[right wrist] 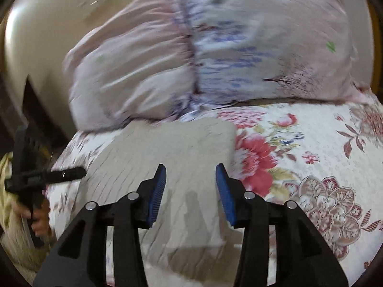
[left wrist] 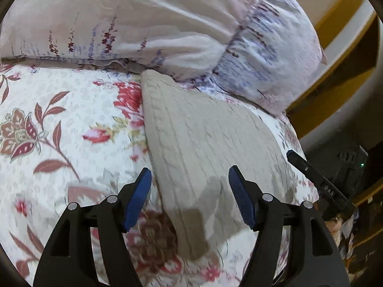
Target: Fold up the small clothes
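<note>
Floral bedsheet: white with red flowers and brown leaves, spread under everything.
Left gripper: blue-padded jaws spread apart, holding nothing, hovering over the near end of the garment.
Beige knit garment: lies flat on the sheet, its far corner touching the pillows.
Pillows: pinkish, with purple sprigs, at the far edge.
Right gripper: jaws apart and empty above the same knit.

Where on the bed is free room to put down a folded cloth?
Free: the floral bedsheet beside the beige knitted garment, below the pink pillow. Crowded: where the garment meets the lavender-print pillow at the bed's edge.
</note>
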The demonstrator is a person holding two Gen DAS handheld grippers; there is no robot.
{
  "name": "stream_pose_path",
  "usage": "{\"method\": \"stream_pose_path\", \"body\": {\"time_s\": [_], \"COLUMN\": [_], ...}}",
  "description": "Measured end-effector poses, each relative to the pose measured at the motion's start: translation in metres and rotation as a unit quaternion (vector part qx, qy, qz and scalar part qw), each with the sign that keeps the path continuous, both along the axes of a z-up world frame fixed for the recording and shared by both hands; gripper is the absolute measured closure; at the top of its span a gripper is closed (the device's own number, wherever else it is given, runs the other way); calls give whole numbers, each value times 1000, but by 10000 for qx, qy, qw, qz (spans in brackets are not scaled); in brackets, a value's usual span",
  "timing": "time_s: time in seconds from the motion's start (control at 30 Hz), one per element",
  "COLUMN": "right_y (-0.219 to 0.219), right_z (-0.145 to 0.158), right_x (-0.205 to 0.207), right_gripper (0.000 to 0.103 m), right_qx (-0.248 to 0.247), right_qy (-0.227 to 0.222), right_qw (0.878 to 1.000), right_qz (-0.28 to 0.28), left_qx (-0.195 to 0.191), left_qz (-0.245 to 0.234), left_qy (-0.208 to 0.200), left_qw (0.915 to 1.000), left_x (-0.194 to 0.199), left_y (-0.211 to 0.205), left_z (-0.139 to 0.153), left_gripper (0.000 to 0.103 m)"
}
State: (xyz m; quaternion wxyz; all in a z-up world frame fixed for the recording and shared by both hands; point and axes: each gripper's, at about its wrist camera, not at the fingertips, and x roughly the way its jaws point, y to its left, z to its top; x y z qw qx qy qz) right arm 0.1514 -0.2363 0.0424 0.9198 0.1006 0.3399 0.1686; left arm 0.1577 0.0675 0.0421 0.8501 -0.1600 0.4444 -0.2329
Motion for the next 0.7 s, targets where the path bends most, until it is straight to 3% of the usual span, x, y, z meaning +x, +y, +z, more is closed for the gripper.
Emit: {"method": "stream_pose_path", "body": {"time_s": [0.13,0.27,0.43,0.6,0.7], "right_y": [18,28,27,20,15], "right_z": [-6,-24,-32,-21,-10], "right_x": [-16,-10,3,-17,-34], "right_gripper": [59,62,59,25,15], "right_qx": [-363,-913,-810,-333,-410], "right_qy": [54,447,573,273,-69], "right_qw": [9989,9947,9950,9990,9986], "right_qz": [308,172,-78,-122,-338], "left_qx": [282,488,622,890,993], "left_qz": [-127,-37,-6,103,231], "left_qy": [22,248,136,-514,-824], "left_qw": [9995,9985,9980,9947,9914], "left_x": [-7,0,1,-28,-47], "left_y": [-13,-15,-18,-15,-9], "left_z": [-10,-27,-32,-13,-7], "left_gripper": [36,34,30,27,17]}}
